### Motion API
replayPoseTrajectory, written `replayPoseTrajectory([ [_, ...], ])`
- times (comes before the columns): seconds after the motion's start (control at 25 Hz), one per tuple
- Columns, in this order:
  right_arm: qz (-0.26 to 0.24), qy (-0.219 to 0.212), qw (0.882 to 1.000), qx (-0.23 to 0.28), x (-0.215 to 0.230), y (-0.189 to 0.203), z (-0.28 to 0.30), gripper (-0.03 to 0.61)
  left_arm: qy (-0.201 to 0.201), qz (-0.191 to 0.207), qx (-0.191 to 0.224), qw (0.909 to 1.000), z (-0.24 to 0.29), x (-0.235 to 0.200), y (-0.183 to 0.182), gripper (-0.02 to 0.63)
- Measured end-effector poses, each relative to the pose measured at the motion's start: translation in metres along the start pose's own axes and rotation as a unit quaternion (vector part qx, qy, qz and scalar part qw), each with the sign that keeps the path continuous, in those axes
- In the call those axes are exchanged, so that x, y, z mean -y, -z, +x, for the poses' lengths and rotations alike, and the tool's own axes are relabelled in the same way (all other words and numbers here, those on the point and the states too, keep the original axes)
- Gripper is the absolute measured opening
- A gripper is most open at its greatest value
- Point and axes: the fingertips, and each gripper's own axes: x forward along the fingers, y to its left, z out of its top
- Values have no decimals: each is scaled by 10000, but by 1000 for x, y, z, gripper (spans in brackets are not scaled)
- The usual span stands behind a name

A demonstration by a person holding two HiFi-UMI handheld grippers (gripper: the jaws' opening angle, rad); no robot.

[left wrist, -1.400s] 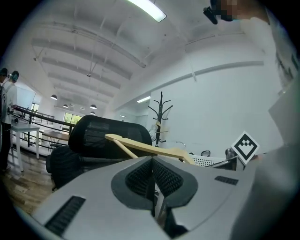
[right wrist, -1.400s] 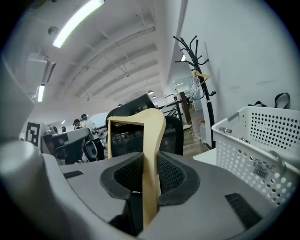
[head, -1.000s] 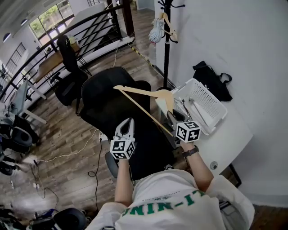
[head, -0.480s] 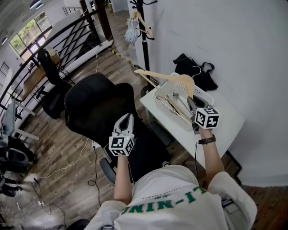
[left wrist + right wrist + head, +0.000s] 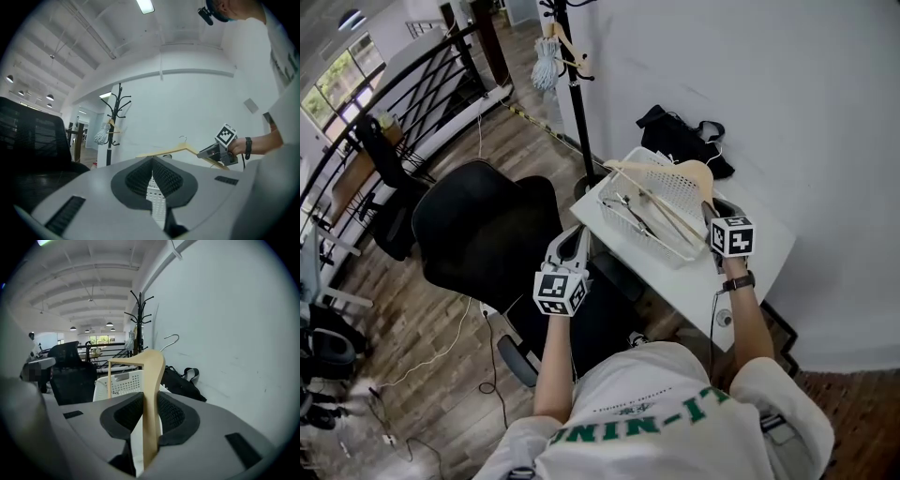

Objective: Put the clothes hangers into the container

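A wooden clothes hanger [image 5: 673, 172] with a metal hook hangs over the white perforated basket [image 5: 685, 249], which stands on the white table [image 5: 750, 267]. My right gripper [image 5: 710, 208] is shut on the hanger's one arm [image 5: 152, 376], at the basket's right end. Inside the basket lie other hangers [image 5: 639, 208]. My left gripper [image 5: 578, 234] is shut and holds nothing, to the left of the table over the black chair [image 5: 483, 234]. The left gripper view shows the held hanger [image 5: 173, 150] and the right gripper [image 5: 213, 152] beyond the jaws.
A black bag [image 5: 680, 141] lies at the table's far end against the white wall. A black coat rack [image 5: 567, 56] with a wooden hanger and a white bundle stands behind the table. Railings and desks lie far left.
My right gripper has carried the hanger from above the black chair rightward to above the basket. My left gripper has drifted toward the table.
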Motion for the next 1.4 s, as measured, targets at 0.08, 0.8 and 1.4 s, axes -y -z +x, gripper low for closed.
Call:
replayPoseTrajectory([
  [0.08, -22, 122, 9998, -148, 9, 9, 5, 104, 149, 20, -26, 9999, 15, 12, 1, 14],
  [0.8, -1479, 807, 9724, -1612, 29, 31, 69, 109, 851, -29, -277, 9960, 88, 85, 10, 14],
  [1.4, -1621, 696, 9681, -1779, 17, 47, 80, 368, 817, -81, -366, 9960, 80, 78, 18, 15],
])
